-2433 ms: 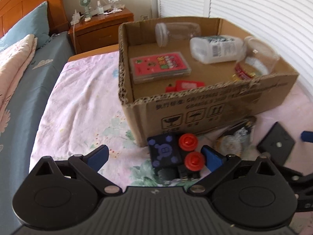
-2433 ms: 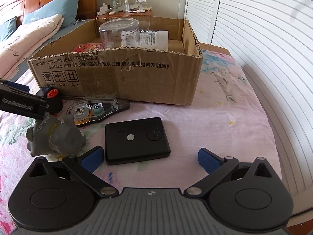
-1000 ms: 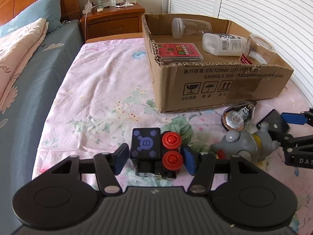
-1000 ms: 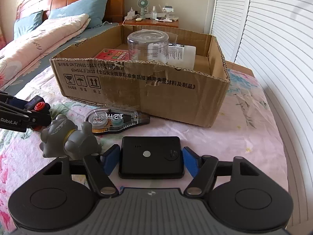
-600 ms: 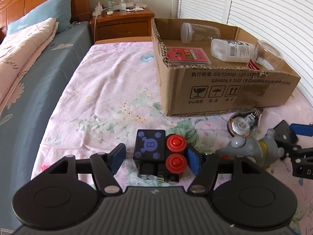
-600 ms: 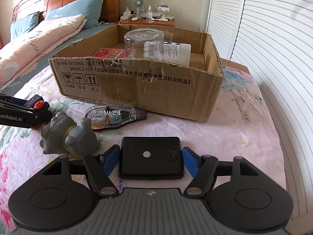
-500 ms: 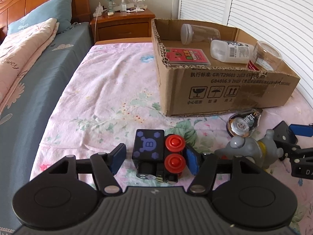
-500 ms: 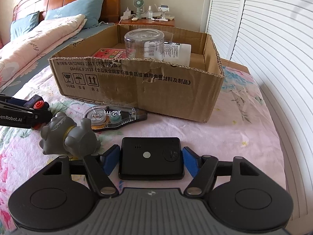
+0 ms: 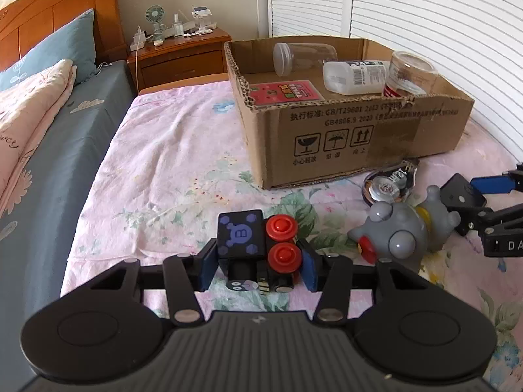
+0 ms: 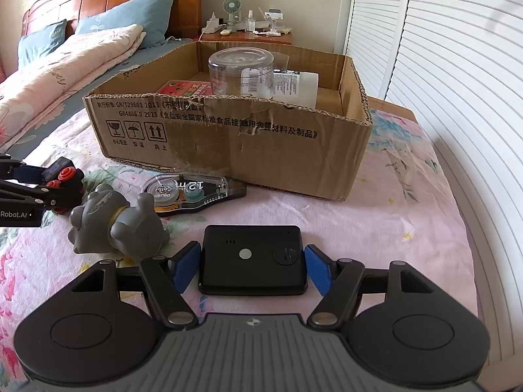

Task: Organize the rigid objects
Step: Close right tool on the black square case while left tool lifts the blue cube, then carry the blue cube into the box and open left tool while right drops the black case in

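A: We've got the left gripper (image 9: 258,266) low in the centre of its view, blue pads (image 9: 208,268) pressed against both sides of the toy (image 9: 258,245), the black block with two red knobs. It's clamped.

B: And on our right gripper (image 10: 251,269), bottom centre, the pads (image 10: 316,273) sit right at the two ends of the black device (image 10: 252,263). The left one touches; on the right we see a sliver of gap, so we can't call it a firm grip.

A: The box (image 9: 359,134) fills the upper right of the left view, open at the top. Inside we see two clear jars, a white bottle and a red card pack.

B: In the right view, the grey figure (image 10: 117,222) lies on its side at left centre, just left of the device. The tape dispenser (image 10: 193,192) lies above it, against the box's front wall.

A: Everything rests on our floral sheet (image 9: 170,163). The nightstand (image 9: 176,55) sits upper left.
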Demonstrator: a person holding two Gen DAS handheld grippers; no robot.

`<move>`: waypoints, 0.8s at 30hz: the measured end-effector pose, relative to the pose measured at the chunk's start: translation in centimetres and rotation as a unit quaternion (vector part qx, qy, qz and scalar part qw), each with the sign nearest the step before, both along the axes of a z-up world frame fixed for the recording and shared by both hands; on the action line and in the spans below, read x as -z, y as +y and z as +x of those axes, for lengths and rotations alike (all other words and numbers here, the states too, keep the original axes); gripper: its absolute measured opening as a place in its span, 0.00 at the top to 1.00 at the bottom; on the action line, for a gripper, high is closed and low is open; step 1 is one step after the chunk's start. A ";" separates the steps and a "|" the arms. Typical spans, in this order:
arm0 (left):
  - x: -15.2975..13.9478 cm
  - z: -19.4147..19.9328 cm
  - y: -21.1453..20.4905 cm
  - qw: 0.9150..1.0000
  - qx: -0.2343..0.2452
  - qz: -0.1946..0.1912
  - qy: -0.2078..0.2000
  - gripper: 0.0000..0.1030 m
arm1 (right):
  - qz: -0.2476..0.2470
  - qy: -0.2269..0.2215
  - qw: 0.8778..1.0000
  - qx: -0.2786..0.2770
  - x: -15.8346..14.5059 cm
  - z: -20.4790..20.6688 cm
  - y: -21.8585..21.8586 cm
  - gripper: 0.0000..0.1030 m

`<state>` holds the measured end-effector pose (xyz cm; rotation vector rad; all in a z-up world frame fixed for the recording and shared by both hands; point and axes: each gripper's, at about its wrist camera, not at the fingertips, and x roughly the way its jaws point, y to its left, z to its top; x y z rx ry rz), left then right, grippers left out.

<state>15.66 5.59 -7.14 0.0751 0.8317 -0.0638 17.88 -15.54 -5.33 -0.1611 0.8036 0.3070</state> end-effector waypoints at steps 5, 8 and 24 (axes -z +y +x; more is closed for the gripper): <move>-0.3 0.1 0.4 1.000 0.009 -0.008 0.008 0.52 | -0.013 0.002 1.000 -0.019 -0.3 -0.5 0.3 0.28; -0.7 -0.2 0.5 1.000 0.019 -0.004 0.007 0.52 | -0.012 0.003 1.000 -0.028 -0.7 -0.9 0.2 0.29; -4.4 -1.2 0.5 0.997 0.074 -0.008 0.027 0.52 | -0.012 0.002 0.998 -0.061 -4.3 -2.1 -1.1 0.29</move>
